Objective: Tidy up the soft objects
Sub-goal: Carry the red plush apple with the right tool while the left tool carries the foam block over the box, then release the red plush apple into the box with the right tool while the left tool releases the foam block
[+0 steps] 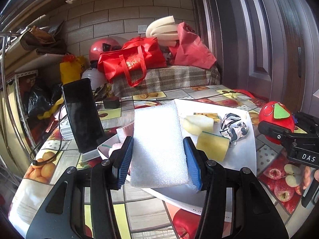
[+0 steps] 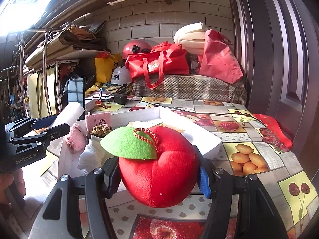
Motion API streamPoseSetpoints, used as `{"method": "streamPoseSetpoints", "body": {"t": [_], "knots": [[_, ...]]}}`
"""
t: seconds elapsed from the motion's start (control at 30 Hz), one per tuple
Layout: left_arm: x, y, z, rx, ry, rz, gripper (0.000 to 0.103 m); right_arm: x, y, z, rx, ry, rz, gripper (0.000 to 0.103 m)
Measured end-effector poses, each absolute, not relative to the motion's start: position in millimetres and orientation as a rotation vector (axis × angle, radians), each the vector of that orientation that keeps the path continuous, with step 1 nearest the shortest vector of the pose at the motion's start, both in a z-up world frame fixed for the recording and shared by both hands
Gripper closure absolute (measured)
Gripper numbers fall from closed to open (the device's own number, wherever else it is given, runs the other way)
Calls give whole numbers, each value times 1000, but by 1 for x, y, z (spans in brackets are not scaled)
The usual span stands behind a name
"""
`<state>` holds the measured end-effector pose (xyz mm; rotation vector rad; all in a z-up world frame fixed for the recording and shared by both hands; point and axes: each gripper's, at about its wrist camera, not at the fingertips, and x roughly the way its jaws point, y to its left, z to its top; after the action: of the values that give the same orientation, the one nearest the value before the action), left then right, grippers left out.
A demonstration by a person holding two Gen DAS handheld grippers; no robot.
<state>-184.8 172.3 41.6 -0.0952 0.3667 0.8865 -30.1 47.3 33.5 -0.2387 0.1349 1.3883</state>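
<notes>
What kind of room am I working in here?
Probably a home storeroom or entryway: a fruit-print tablecloth, red bags and helmets piled on a plaid-covered surface, cluttered shelving.

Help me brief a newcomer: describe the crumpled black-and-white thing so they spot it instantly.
Find the white tray on the fruit-print table. On it, right of two yellow sponges, lies the crumpled wad. Its black-and-white cow pattern sets it apart.

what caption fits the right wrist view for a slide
Right gripper clamps a red plush apple above the fruit-print table.
</notes>
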Motion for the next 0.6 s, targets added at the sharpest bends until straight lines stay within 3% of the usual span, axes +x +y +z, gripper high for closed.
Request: {"method": "streamPoseSetpoints", "body": {"t": [0.6], "knots": [[-136, 232, 41, -53, 442, 928, 52, -38, 125, 37, -300, 203, 1358, 39]]}}
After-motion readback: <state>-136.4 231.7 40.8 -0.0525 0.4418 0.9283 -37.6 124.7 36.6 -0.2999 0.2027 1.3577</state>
